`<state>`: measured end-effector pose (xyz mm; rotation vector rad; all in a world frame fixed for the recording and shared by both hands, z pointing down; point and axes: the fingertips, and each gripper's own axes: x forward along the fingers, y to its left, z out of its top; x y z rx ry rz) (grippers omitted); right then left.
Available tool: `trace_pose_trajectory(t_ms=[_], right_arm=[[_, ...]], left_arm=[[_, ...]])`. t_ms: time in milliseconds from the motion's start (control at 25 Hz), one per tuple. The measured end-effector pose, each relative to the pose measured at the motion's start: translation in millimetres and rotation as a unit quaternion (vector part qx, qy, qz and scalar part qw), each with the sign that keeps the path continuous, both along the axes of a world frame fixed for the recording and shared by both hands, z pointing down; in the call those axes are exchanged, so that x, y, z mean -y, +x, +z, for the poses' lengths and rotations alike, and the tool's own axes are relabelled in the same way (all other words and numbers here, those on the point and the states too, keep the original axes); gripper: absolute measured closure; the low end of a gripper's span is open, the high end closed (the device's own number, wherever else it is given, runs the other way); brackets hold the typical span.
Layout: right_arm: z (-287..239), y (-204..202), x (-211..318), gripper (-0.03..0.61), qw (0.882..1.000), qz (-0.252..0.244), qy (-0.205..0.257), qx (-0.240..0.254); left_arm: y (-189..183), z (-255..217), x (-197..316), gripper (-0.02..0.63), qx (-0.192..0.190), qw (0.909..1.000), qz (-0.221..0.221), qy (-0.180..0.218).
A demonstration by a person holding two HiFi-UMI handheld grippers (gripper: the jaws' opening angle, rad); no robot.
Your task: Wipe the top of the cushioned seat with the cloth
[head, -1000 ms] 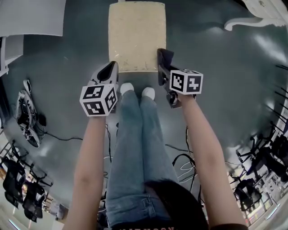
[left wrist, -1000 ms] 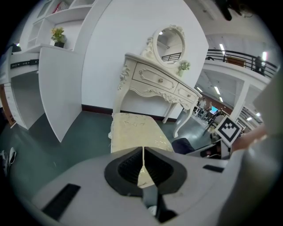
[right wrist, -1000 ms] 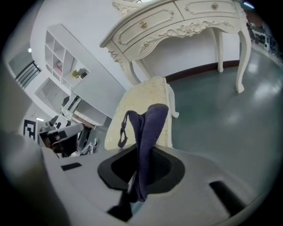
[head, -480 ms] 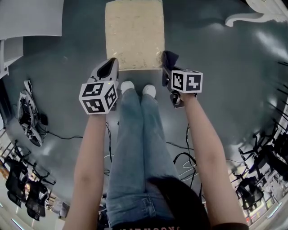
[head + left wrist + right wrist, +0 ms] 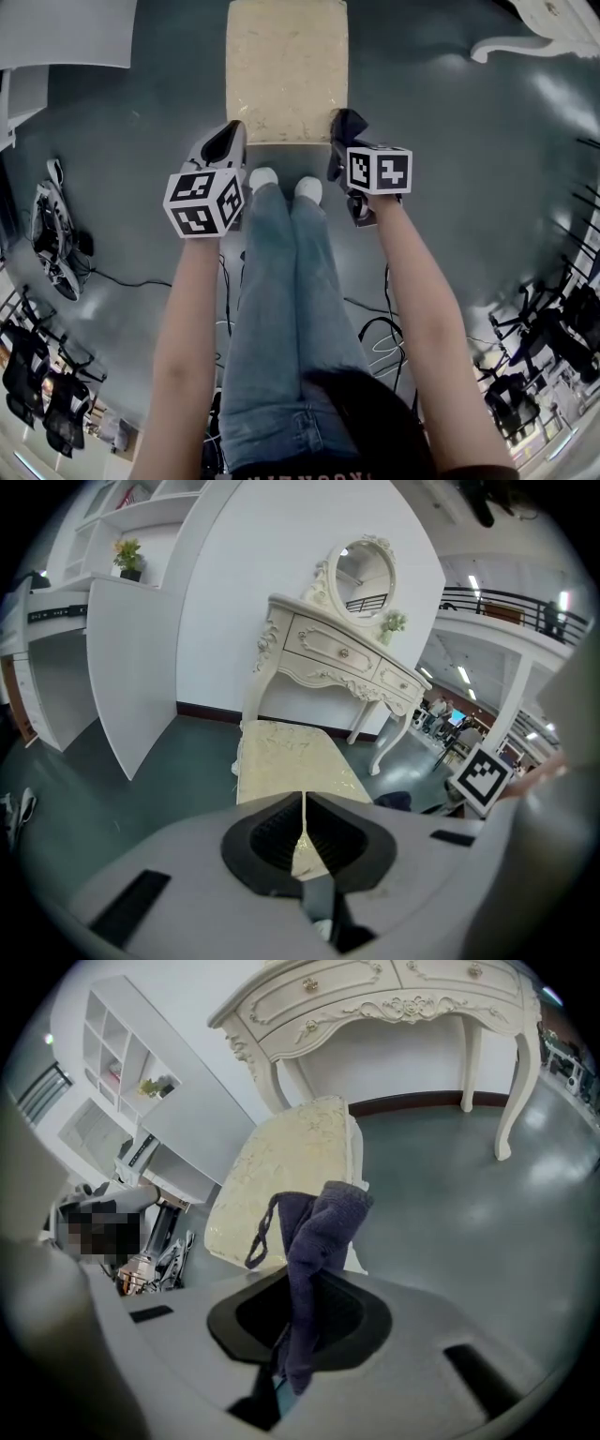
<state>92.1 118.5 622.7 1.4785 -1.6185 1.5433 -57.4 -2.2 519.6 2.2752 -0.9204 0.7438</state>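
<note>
**A:** What do the right tongs (image 5: 298, 1330) have?

**B:** They're clamped on the cloth (image 5: 323, 1227). It's a dark piece that looks like towelling. It stands up out of the jaws and flops over at the top, with a thin loop hanging off its left side.

**A:** And the left tongs (image 5: 304, 836)?

**B:** Closed on nothing, with the jaws meeting in a thin line. They sit just beside the near left corner of the cushioned seat (image 5: 286, 70).

**A:** Where is the cloth relative to the seat?

**B:** At the near right corner. I can't tell whether it touches the top. The seat stands on the floor (image 5: 450, 141), and a white dressing table (image 5: 337, 658) is at its far end.

**A:** How will the cloth handle?

**B:** Soft, light and limp, I'd say. It will fold over rather than push. Gripping the bunched middle, as the tongs do here, leaves a thick pad free to drag flat. The padded top should give a little under pressure.
</note>
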Motion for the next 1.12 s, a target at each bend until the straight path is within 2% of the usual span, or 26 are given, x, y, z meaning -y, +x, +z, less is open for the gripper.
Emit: trace_pose_trajectory(t_ms=[480,680,1120], right_arm=[[-2,-30,10,0.546,0.999,-0.037,-0.005,0.029],[0,-53,17,0.546,0.997,-0.071,-0.009,0.041],[0,-82,29,0.546,0.993,-0.097,-0.011,0.062]], left_arm=[[-15,-2,8,0.603,-0.003,0.9999,-0.014,0.003],[-22,1,10,0.603,-0.003,0.9998,-0.021,0.000],[-44,5,18,0.603,-0.001,0.9992,-0.041,-0.002]])
